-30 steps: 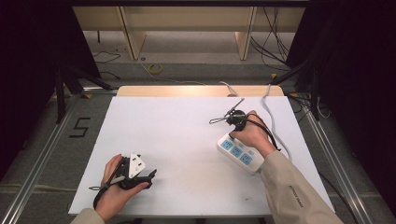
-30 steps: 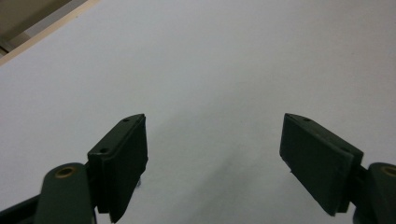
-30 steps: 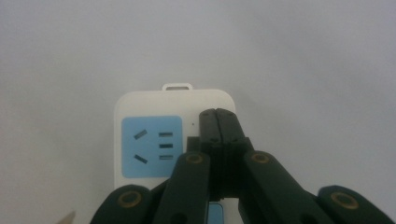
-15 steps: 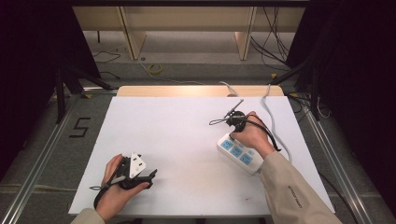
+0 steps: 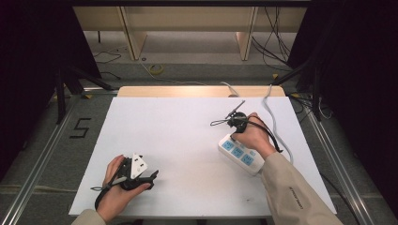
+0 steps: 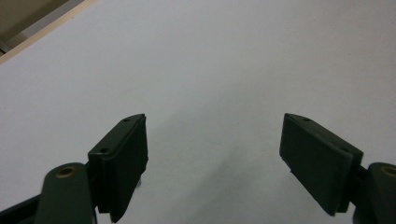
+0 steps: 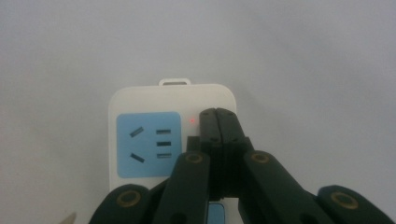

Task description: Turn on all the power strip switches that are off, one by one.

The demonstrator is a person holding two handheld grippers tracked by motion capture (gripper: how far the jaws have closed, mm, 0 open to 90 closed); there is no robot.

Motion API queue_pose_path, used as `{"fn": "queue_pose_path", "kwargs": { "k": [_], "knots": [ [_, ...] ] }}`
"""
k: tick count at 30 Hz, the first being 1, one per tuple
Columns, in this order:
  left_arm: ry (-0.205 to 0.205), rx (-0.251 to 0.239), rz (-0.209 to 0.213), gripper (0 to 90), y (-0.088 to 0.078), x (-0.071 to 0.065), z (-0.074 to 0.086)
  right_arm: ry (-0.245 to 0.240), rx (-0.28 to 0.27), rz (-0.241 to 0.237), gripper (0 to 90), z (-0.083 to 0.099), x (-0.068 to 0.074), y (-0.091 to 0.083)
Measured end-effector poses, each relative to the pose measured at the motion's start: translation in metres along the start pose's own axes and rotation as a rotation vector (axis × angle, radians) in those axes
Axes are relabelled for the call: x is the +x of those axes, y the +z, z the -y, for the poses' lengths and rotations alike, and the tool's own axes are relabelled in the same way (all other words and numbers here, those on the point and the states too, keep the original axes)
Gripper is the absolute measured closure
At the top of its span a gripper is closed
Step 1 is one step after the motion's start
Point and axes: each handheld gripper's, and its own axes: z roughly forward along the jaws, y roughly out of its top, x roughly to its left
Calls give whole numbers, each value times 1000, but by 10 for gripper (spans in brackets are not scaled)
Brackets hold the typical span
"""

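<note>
A white power strip (image 5: 241,154) with blue socket faces lies on the right side of the white table (image 5: 187,140). My right gripper (image 7: 217,113) is shut, its joined tips resting on the strip's top end beside a small red light (image 7: 192,120) and the first blue socket (image 7: 148,144). In the high view the right gripper (image 5: 234,123) sits at the strip's far end under the person's hand. My left gripper (image 6: 215,135) is open over bare table, nothing between its pads; in the high view the left gripper (image 5: 148,176) lies near the front left edge.
The strip's white cable (image 5: 277,122) runs up the right side and off the table's back edge. A wooden strip (image 5: 197,91) borders the back. Floor cables (image 5: 277,42) and shelf legs stand beyond. A "5" mark (image 5: 80,127) is on the floor at left.
</note>
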Motion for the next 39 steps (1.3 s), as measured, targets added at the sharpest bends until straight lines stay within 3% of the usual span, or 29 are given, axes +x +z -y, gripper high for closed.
{"fn": "queue_pose_path", "kwargs": {
  "k": [8,14,20,35,39],
  "knots": [
    [-1,0,3,235,0,0,1,16,-44,-16,900,5,-1,-3],
    [-1,3,2,234,0,0,1,37,-122,-47,900,12,-3,-13],
    [-3,8,8,234,0,-1,2,36,-135,-66,900,17,0,-17],
    [-14,12,19,233,0,0,4,-18,-173,-94,850,34,17,-23],
    [-21,8,18,233,1,0,4,-26,-222,-144,814,42,23,-26]
  ]
}}
